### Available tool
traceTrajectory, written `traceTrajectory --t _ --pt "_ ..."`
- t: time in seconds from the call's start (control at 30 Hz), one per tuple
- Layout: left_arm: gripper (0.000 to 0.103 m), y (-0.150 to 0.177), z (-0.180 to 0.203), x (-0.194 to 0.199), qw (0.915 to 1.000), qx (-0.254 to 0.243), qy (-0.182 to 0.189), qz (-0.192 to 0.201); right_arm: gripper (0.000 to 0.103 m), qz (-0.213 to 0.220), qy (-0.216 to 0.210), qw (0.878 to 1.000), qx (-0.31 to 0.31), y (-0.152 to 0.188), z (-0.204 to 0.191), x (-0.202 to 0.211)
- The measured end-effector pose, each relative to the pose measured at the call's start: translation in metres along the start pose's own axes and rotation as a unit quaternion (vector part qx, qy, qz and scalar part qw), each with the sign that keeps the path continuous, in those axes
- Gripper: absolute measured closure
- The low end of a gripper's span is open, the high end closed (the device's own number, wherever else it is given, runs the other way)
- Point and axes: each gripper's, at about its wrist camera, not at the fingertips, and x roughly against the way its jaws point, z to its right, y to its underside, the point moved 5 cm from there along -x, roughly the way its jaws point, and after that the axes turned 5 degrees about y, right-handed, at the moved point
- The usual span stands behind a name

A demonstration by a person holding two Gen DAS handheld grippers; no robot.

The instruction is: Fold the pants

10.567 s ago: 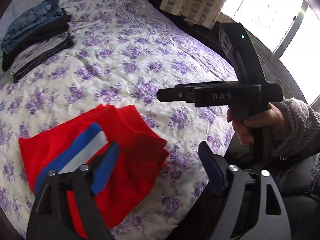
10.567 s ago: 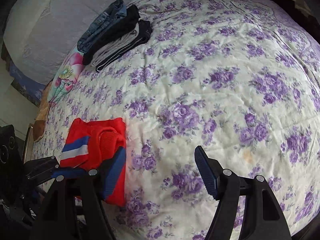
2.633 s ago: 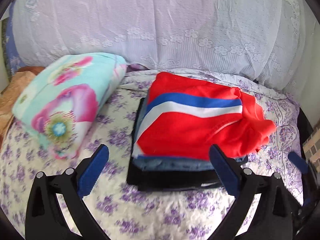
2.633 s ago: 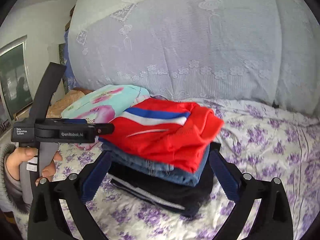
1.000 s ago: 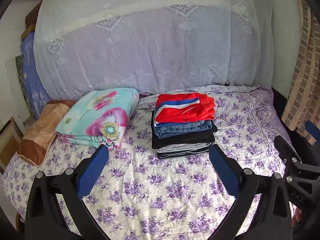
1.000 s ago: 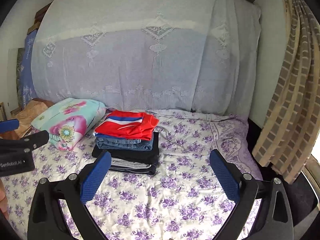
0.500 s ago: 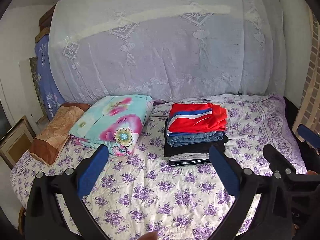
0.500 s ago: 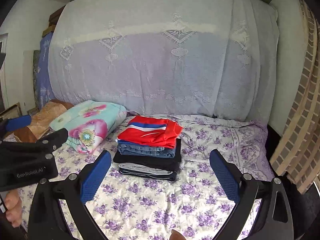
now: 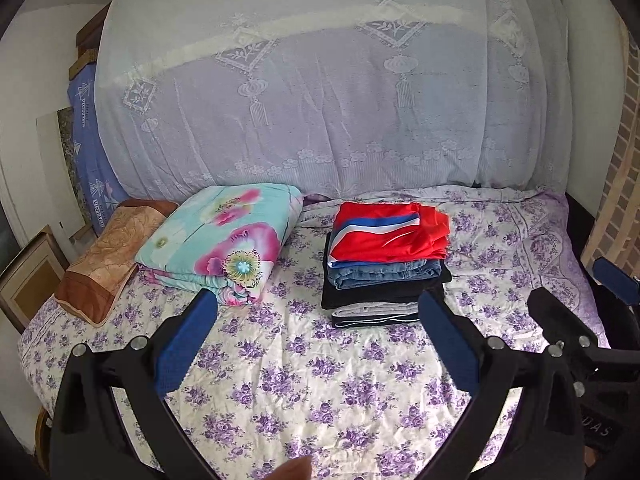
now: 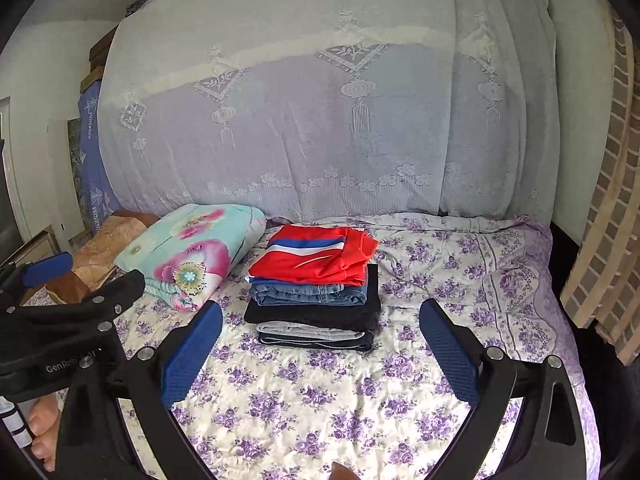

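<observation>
- bed (image 9: 312, 392) with purple-flower cover fills the lower half of both views; pale lace drape (image 9: 320, 100) covers the headboard behind it
- folded floral quilt (image 9: 220, 240) lies at the head end, left of the clothes; brown pillow (image 9: 108, 256) just left of the quilt, touching it
- stack of folded clothes (image 9: 384, 280) sits near the head of the bed, beside the quilt but apart from it; red pants (image 9: 388, 236) with blue-white stripe lie folded on top; jeans (image 9: 384, 274) under them, then a black layer, a grey one, a dark one at the bottom
- left gripper (image 9: 316, 344) held level well back from the stack, pointing at the headboard; jaws spread wide, nothing between them; blue pads (image 9: 180, 352) frame bare bedcover
- right gripper (image 10: 320, 348) same pose, side by side with the left; jaws wide apart, empty; neither tool touches the clothes
- in the right view the left tool's body shows at the left edge, a hand (image 10: 42, 424) wrapped round its handle low down; fingers only partly visible
- brick-pattern curtain (image 10: 600, 240) hangs at the right edge
</observation>
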Motion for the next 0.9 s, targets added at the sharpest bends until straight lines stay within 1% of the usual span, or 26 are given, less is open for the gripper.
traceTrajectory --t 0.07,0.17,0.23,0.3,0.4,0.5,0.57,0.63,0.67,0.73,0.9 --pt "0.005 0.003 -0.003 -0.003 1.0000 -0.001 -0.005 -0.006 0.004 -0.003 0.009 1.000 0.006 0.003 -0.005 0.000" --pt "0.005 0.008 -0.010 -0.006 0.9998 0.009 0.006 -0.018 0.004 -0.026 0.011 1.000 0.002 0.012 -0.009 -0.006" --pt "0.005 0.008 -0.016 -0.007 0.9996 0.015 0.011 -0.019 0.004 -0.028 0.008 1.000 -0.006 0.013 -0.008 -0.006" --pt "0.005 0.002 -0.019 -0.009 0.9997 0.012 0.013 -0.016 0.004 -0.030 0.011 0.999 -0.009 0.010 -0.007 -0.006" --pt "0.005 -0.015 -0.022 -0.013 0.9998 0.007 0.016 -0.011 0.004 -0.041 0.012 0.999 0.000 -0.003 -0.006 -0.012" --pt "0.005 -0.029 -0.020 -0.017 0.9996 0.014 0.025 -0.005 0.004 -0.038 0.027 0.999 0.001 -0.018 -0.002 -0.018" --pt "0.005 -0.032 -0.016 -0.025 0.9989 0.021 0.040 -0.010 0.004 -0.044 0.027 0.999 -0.013 -0.022 0.001 -0.026" --pt "0.005 -0.032 -0.009 -0.039 0.9981 0.025 0.051 -0.025 0.004 -0.057 0.018 0.998 -0.024 -0.021 0.002 -0.038" --pt "0.005 -0.032 -0.005 -0.048 0.9978 0.023 0.051 -0.035 0.004 -0.065 0.018 0.997 -0.024 -0.020 0.002 -0.046" --pt "0.005 -0.035 -0.001 -0.061 0.9980 0.018 0.040 -0.046 0.004 -0.076 0.022 0.997 -0.018 -0.020 0.002 -0.061" --pt "0.005 -0.049 0.001 -0.081 0.9983 0.019 0.033 -0.044 0.004 -0.082 0.021 0.996 -0.020 -0.033 0.009 -0.091"
